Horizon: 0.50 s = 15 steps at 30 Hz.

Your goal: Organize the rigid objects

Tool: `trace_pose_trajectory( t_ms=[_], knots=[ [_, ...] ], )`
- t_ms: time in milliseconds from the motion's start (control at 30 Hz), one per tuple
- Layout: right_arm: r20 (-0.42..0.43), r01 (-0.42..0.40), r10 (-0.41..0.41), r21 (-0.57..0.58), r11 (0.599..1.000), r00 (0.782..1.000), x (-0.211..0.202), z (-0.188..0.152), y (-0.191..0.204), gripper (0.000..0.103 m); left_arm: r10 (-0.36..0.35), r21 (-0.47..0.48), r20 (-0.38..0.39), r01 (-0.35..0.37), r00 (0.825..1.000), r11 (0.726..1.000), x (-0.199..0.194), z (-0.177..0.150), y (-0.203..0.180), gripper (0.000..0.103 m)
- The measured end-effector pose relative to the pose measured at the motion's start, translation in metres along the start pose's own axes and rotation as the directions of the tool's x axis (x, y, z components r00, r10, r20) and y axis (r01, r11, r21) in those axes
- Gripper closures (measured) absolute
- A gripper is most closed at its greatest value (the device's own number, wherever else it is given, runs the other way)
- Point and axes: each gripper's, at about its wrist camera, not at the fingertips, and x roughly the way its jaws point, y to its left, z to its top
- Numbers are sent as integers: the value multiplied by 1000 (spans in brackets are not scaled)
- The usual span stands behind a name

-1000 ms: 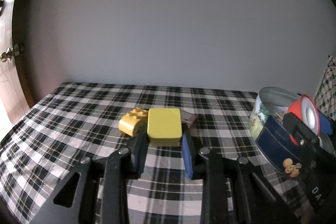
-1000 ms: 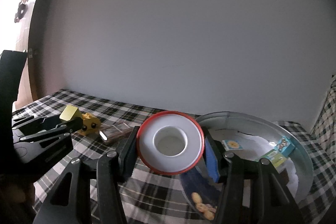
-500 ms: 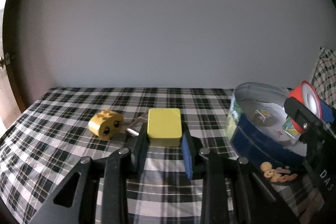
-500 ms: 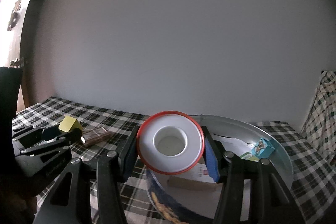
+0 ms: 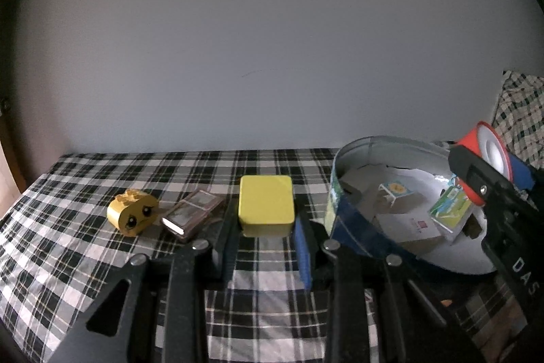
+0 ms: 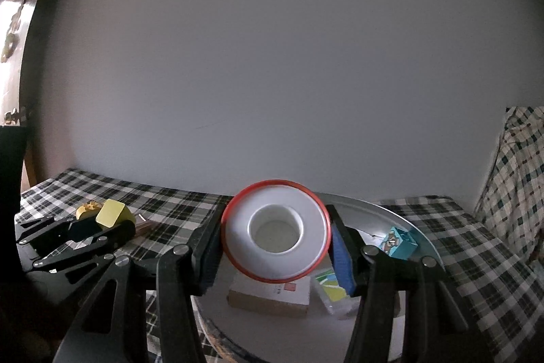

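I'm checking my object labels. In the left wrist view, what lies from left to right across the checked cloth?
Yellow toy brick with a face → small brown book → yellow rounded block held in the left gripper → round blue tin → red-rimmed white spool.

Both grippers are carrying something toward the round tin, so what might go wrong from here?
1. The tin already holds boxes, so the red-rimmed spool in the right gripper may land on them and roll.
2. The left gripper pinches only the near end of the yellow block, so it might slip.
3. The two grippers sit close together and could collide.
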Motion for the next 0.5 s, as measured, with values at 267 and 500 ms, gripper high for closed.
trace_pose_trajectory(
  t_ms=[267, 500],
  knots=[
    [5, 29, -29, 17, 999, 1000, 2, 2, -15, 46, -20, 6, 27, 20, 999, 1000, -4, 11, -17, 75],
    [12, 56, -56, 40, 998, 998, 6, 7, -30, 46, -48, 17, 38, 47, 998, 999, -1, 18, -35, 75]
  ],
)
